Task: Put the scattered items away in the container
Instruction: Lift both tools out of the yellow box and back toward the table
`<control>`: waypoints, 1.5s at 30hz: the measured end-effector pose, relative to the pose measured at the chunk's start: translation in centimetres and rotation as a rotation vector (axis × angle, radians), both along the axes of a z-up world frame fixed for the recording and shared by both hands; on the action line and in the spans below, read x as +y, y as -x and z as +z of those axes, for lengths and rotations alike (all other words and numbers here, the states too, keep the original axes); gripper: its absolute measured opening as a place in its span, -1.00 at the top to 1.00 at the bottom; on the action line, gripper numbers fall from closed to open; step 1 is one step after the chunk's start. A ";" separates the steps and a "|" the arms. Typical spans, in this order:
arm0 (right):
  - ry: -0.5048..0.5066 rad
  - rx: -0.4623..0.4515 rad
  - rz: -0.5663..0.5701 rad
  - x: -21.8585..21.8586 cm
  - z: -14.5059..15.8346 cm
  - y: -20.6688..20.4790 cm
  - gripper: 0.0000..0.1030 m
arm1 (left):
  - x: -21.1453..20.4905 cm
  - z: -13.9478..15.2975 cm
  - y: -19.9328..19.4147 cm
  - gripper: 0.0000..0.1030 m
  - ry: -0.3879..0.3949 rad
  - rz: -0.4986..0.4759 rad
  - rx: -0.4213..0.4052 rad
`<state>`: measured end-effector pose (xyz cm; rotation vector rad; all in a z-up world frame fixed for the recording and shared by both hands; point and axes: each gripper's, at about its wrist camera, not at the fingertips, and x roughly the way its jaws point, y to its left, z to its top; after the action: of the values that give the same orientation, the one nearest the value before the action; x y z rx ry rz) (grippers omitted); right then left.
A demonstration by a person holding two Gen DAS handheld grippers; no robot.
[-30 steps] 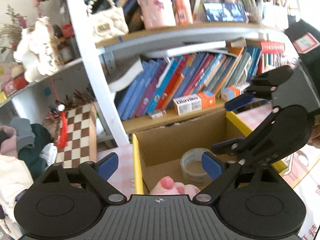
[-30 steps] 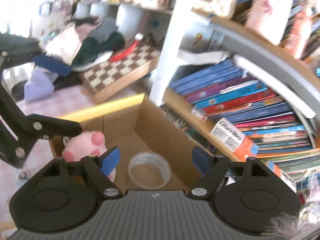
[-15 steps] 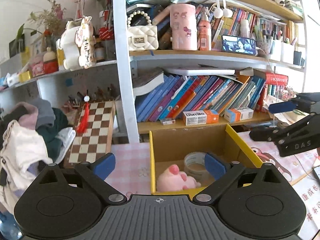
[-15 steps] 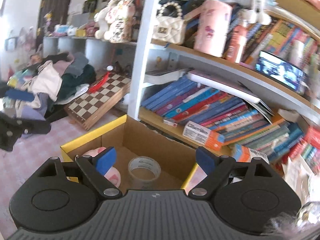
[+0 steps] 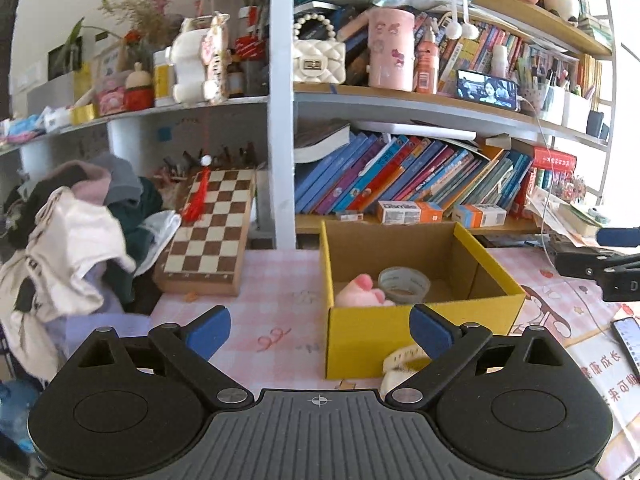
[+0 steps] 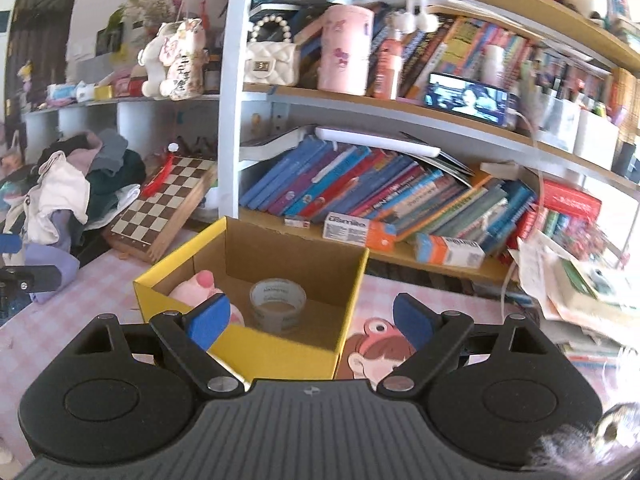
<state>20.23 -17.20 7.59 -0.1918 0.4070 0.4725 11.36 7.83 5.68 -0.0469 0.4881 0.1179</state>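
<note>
A yellow cardboard box [image 5: 424, 332] stands on the pink checked table; in the right wrist view the box [image 6: 280, 352] shows from its right corner. Inside lie a pink plush toy [image 5: 360, 294] [image 6: 196, 290] and a roll of clear tape [image 5: 404, 284] [image 6: 278, 300]. A cream, tape-like item [image 5: 400, 364] lies against the box's front wall. My left gripper [image 5: 320, 332] hangs open in front of the box, holding nothing. My right gripper [image 6: 312, 320] is back from the box's near corner, its jaws opening with nothing gripped; its fingers [image 5: 608, 264] show at the left view's right edge.
A chessboard [image 5: 208, 232] leans behind a heap of clothes [image 5: 72, 232] on the left. Bookshelves [image 5: 400, 176] rise behind the box. A phone [image 5: 628, 336] lies at the right; stacked papers [image 6: 580, 280] sit further right. A cartoon mat [image 6: 380, 352] lies beside the box.
Both grippers have drawn back from over the box, which now looks smaller and farther. The views have rolled level. The right gripper has slid to the left view's right edge.
</note>
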 end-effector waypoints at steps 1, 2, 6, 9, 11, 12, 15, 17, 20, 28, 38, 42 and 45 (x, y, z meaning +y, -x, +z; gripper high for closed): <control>-0.003 0.003 -0.008 -0.1 -0.1 0.6 -0.77 | 0.1 -0.1 0.5 -0.90 0.005 0.004 0.002; -0.003 0.006 -0.013 -0.3 -0.3 1.1 -0.77 | 0.3 -0.2 0.9 -0.90 0.011 0.007 0.006; 0.011 0.022 -0.030 -0.6 -1.2 3.2 -0.79 | 0.4 -1.0 2.6 -0.90 0.026 0.015 0.023; 0.027 0.043 -0.037 -0.7 -2.2 4.6 -0.79 | 0.2 -1.7 3.7 -0.90 0.024 0.012 0.041; 0.032 0.056 -0.044 -0.8 -2.8 5.5 -0.80 | -0.1 -2.3 4.3 -0.90 0.016 0.007 0.055; 0.036 0.060 -0.047 -0.8 -3.1 5.9 -0.81 | -0.3 -2.5 4.6 -0.90 0.009 0.003 0.058; 0.053 0.074 -0.051 -0.7 -4.1 7.4 -0.86 | -0.9 -3.2 5.5 -0.90 -0.017 -0.011 0.067; 0.071 0.082 -0.048 -0.4 -4.9 8.4 -0.88 | -1.3 -3.7 6.1 -0.90 -0.031 -0.023 0.078; 0.111 0.095 -0.024 0.3 -6.2 9.9 -0.88 | -1.6 -4.4 6.6 -0.90 -0.038 -0.042 0.104; 0.159 0.155 0.014 1.8 -8.6 12.8 -0.89 | -3.0 -6.3 8.2 -0.90 -0.046 -0.105 0.171; 0.189 0.257 0.019 2.9 -10.2 13.4 -0.89 | -3.4 -7.8 8.4 -0.90 -0.041 -0.144 0.247; 0.188 0.254 0.000 2.8 -10.1 13.3 -0.89 | -3.1 -7.9 8.3 -0.90 -0.023 -0.138 0.247; 0.197 0.244 0.011 3.1 -10.0 13.4 -0.89 | -3.2 -7.9 8.1 -0.90 -0.027 -0.144 0.248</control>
<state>6.87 -14.15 -2.37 -0.3284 0.6924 0.4682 3.26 4.61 -2.20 0.0302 0.7357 -0.0114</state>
